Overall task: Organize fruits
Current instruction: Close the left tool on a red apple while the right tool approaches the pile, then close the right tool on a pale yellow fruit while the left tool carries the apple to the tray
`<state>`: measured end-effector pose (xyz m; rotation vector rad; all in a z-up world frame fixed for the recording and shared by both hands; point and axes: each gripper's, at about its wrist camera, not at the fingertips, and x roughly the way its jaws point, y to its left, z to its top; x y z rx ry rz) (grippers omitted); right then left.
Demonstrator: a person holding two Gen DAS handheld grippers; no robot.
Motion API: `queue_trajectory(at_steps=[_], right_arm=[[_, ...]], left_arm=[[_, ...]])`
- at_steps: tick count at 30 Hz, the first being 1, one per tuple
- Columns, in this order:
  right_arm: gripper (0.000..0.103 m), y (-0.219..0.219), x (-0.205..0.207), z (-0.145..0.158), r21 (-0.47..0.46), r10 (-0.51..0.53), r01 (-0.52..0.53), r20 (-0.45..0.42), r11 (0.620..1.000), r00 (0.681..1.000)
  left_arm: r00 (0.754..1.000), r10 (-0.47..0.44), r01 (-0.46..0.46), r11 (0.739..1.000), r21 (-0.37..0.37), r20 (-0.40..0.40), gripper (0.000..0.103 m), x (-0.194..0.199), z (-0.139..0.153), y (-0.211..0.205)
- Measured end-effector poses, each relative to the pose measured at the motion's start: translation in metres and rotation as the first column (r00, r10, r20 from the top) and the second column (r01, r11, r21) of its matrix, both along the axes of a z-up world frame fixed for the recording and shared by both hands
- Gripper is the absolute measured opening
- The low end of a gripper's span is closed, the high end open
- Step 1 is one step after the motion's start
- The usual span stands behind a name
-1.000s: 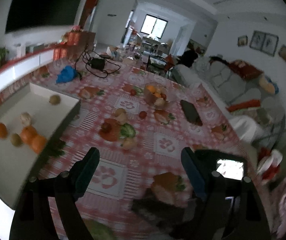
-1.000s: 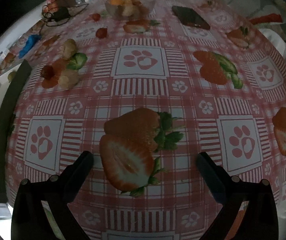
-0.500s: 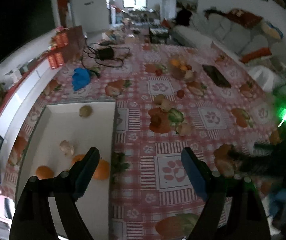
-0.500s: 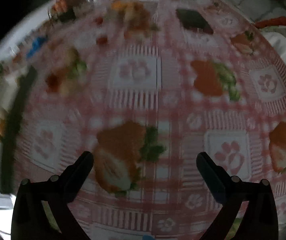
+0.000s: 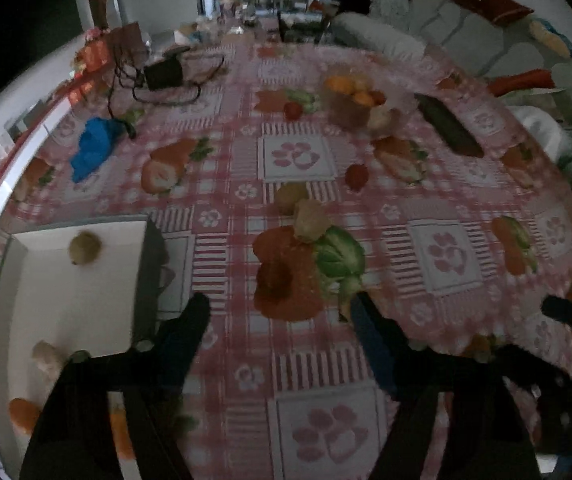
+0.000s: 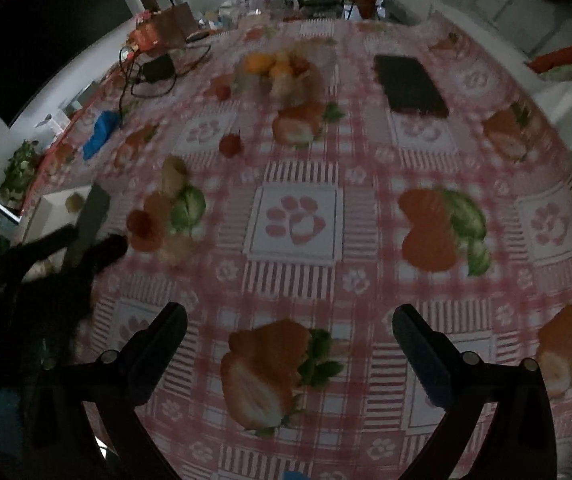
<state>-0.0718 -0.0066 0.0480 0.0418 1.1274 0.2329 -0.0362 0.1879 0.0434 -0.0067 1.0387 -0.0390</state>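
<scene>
Both hand-held grippers gaped wide and empty: the left hand-held gripper (image 5: 279,316) above a dark red fruit (image 5: 273,280) on the bench (image 5: 245,360), just beside the white tray (image 5: 85,300); the right hand-held gripper (image 6: 290,320) over bare tablecloth. The round fruits showed no long axis.

both wrist views look down and forward over the counter (image 5: 306,360) from fairly high up. the white tray (image 5: 85,288) fills the left view's lower left; both share the fruit bowl (image 6: 281,72), probably, given blur.
</scene>
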Motion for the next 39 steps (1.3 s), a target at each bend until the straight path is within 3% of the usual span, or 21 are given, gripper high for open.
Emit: queue_trajectory(at_steps=[6, 10, 13, 14, 15, 19, 28, 30, 35, 37, 38, 39], right_arm=[[0.103, -0.005, 0.002, -0.008, -0.008, 0.018, -0.018, 0.018, 1.000, 1.000], [0.103, -0.002, 0.002, -0.009, -0.012, 0.041, -0.041, 0.033, 0.999, 0.999], [0.103, 0.005, 0.003, -0.009, -0.015, 0.065, -0.065, 0.045, 0.998, 0.997], [0.103, 0.008, 0.003, -0.010, -0.014, 0.070, -0.070, 0.047, 0.997, 0.996], [0.103, 0.011, 0.004, -0.010, -0.013, 0.076, -0.076, 0.048, 0.997, 0.996], [0.103, 0.028, 0.006, -0.013, -0.023, 0.111, -0.109, 0.051, 0.994, 0.993], [0.102, 0.079, 0.015, -0.023, -0.090, 0.198, -0.191, 0.073, 0.977, 0.977], [0.086, 0.091, 0.021, -0.025, -0.100, 0.216, -0.209, 0.073, 0.973, 0.974], [0.066, 0.117, 0.033, -0.041, -0.147, 0.224, -0.217, 0.039, 0.965, 0.974], [0.051, 0.121, 0.032, -0.041, -0.173, 0.231, -0.218, 0.060, 0.960, 0.971], [0.031, 0.122, 0.031, -0.040, -0.170, 0.232, -0.218, 0.062, 0.961, 0.971], [0.029, 0.122, 0.031, -0.039, -0.171, 0.227, -0.214, 0.058, 0.962, 0.972]], left_arm=[[0.997, 0.031, -0.031, 1.000, 0.002, -0.073, 0.061, 0.022, -0.029, 0.002], [0.998, 0.036, -0.034, 0.999, 0.025, -0.053, 0.060, 0.026, -0.031, 0.000], [0.999, 0.033, -0.032, 0.999, 0.027, -0.037, 0.042, 0.024, -0.030, 0.001], [0.999, 0.036, -0.035, 0.999, 0.025, -0.031, 0.029, 0.023, -0.030, 0.003], [0.999, 0.037, -0.037, 0.999, 0.018, -0.030, 0.024, 0.023, -0.029, 0.005], [0.998, 0.057, -0.058, 0.997, -0.052, -0.020, 0.024, 0.013, -0.023, 0.019], [0.990, 0.103, -0.085, 0.982, -0.167, 0.101, 0.024, -0.049, 0.020, 0.046], [0.987, 0.128, -0.106, 0.974, -0.199, 0.100, 0.024, -0.061, 0.024, 0.057], [0.984, 0.156, -0.137, 0.971, -0.198, 0.086, 0.024, -0.085, 0.025, 0.076], [0.983, 0.161, -0.142, 0.970, -0.196, 0.084, 0.024, -0.093, 0.024, 0.081], [0.983, 0.165, -0.145, 0.970, -0.195, 0.087, 0.024, -0.098, 0.025, 0.084], [0.982, 0.167, -0.147, 0.970, -0.196, 0.090, 0.024, -0.102, 0.025, 0.086]])
